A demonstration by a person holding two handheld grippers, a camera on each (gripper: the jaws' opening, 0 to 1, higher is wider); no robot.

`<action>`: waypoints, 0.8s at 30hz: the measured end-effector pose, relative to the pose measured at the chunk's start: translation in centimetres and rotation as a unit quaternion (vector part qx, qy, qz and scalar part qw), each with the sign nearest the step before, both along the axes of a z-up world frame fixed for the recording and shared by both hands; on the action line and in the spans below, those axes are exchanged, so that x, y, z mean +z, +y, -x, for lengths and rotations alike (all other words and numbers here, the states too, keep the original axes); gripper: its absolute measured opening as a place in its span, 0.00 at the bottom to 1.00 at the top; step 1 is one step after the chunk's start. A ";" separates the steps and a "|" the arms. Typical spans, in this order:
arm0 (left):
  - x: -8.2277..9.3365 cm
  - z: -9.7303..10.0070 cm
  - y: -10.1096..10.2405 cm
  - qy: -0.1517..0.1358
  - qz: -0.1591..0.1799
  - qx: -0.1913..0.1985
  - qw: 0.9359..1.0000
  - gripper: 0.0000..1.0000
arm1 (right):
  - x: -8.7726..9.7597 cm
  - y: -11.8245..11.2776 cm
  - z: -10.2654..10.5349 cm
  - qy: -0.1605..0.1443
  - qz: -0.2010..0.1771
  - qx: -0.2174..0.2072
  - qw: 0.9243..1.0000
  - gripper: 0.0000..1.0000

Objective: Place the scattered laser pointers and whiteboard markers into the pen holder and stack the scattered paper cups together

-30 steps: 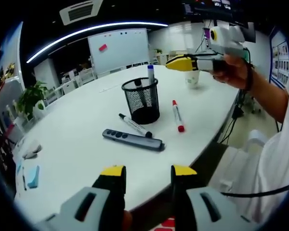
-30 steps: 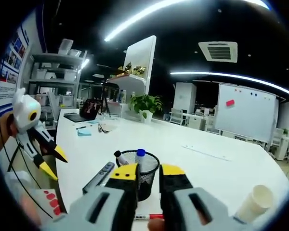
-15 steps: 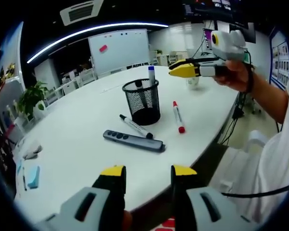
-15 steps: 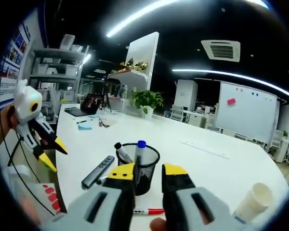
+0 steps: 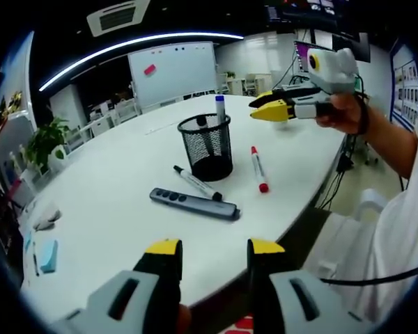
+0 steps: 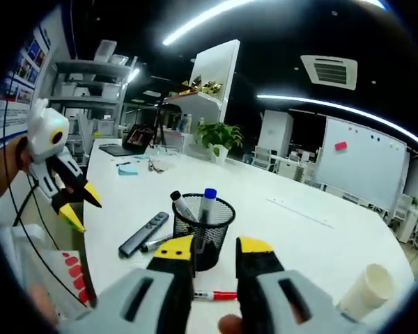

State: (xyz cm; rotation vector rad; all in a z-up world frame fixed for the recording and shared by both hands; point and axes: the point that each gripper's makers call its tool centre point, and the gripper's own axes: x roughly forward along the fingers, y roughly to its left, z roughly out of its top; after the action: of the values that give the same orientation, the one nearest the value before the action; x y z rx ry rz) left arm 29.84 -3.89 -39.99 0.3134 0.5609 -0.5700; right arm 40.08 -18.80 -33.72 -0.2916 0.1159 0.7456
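White table point(image 5: 111, 209): both grippers point(image 5: 212, 254) point(image 6: 214, 249) empty, jaws narrowly apart; next, likely grab red marker point(image 5: 257, 169) at holder's point(image 5: 207, 145) three o'clock

I see open surface point(image 5: 118, 229) ahead of me; the pen holder point(image 5: 207, 146), black marker point(image 5: 196, 183) and laser pointer point(image 5: 193, 203) block mid-surface.

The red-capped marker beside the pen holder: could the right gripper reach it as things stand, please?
Probably yes. The right gripper is open and empty, hovering above the table, with the red-capped marker lying just ahead between its jaws. The pen holder stands behind the marker, not across the approach.
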 end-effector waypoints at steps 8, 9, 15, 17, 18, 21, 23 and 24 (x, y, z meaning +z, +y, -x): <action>0.1 -0.1 -0.2 -0.001 0.001 -0.004 1.000 0.38 | -1.0 0.4 0.7 0.008 0.014 0.025 1.000 0.23; 0.0 -0.1 -0.2 -0.001 0.000 -0.004 1.000 0.38 | -1.1 0.5 0.8 0.010 0.018 0.030 0.999 0.24; 0.0 0.0 -0.3 0.000 0.003 -0.002 1.000 0.38 | -2.3 0.9 1.2 0.018 0.042 0.052 0.998 0.27; -0.1 0.1 -0.3 0.001 0.002 -0.003 1.000 0.38 | -2.6 1.0 1.3 0.020 0.048 0.057 0.997 0.27; -0.1 0.1 -0.3 0.001 0.002 -0.003 1.000 0.38 | -2.7 1.1 1.4 0.019 0.052 0.061 0.997 0.27; -0.1 0.0 -0.1 0.001 0.002 -0.002 1.000 0.38 | -2.9 1.3 1.7 0.021 0.059 0.070 0.996 0.27; -0.1 0.0 -0.1 0.000 0.002 -0.001 1.000 0.38 | -3.2 1.4 1.8 0.021 0.068 0.078 0.994 0.27; 0.0 0.0 0.0 0.000 0.002 0.000 1.000 0.38 | -3.3 1.5 1.9 0.019 0.074 0.084 0.993 0.27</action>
State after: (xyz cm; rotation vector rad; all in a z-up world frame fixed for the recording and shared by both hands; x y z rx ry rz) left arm 29.86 -3.92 -40.02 0.3094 0.5592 -0.5705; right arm 38.18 -17.29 -37.06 -0.4328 0.1860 0.9125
